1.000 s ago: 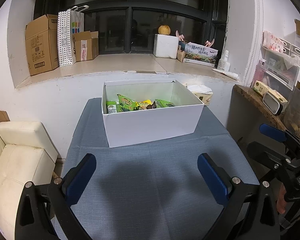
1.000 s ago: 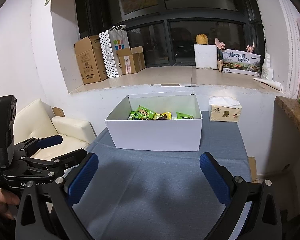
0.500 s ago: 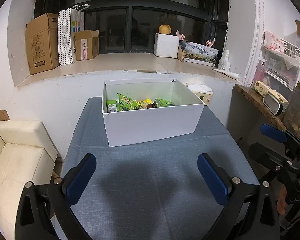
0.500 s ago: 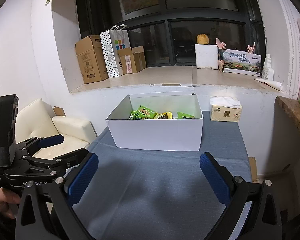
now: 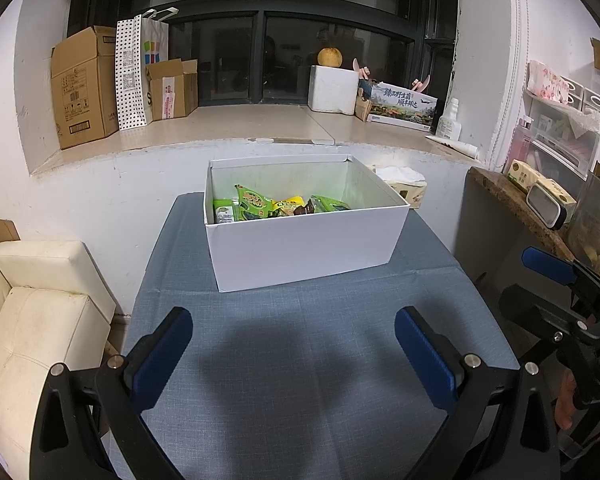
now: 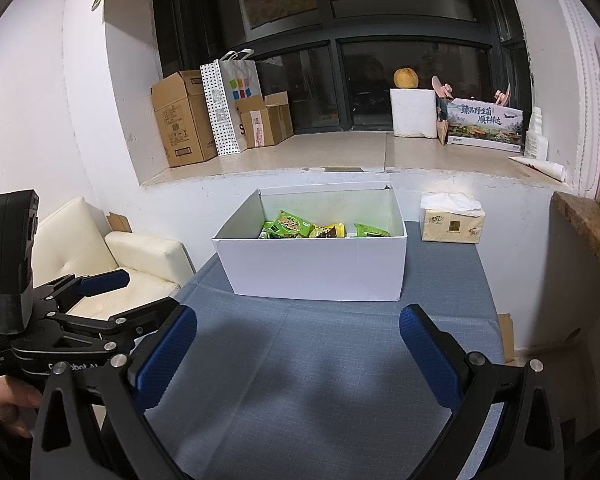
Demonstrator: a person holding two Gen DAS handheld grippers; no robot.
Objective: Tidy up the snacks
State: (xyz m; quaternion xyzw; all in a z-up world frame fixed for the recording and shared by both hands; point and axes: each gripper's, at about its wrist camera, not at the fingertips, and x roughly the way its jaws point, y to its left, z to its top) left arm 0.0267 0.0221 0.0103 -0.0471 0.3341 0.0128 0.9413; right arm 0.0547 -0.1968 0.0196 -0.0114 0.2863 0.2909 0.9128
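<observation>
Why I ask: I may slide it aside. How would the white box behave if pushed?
The white box looks like thin card, so probably light. It stands low and wide, so it likely slides rather than tips, though the cloth may bunch.

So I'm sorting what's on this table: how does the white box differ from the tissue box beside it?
The white box is plain, wide and open-topped, while the tissue box is tan, printed and much smaller. The white box holds green and yellow snack packets; the tissue box has a white tissue sticking out on top. The white box sits mid-table, the tissue box at the far corner. Both rest on the blue cloth.
</observation>
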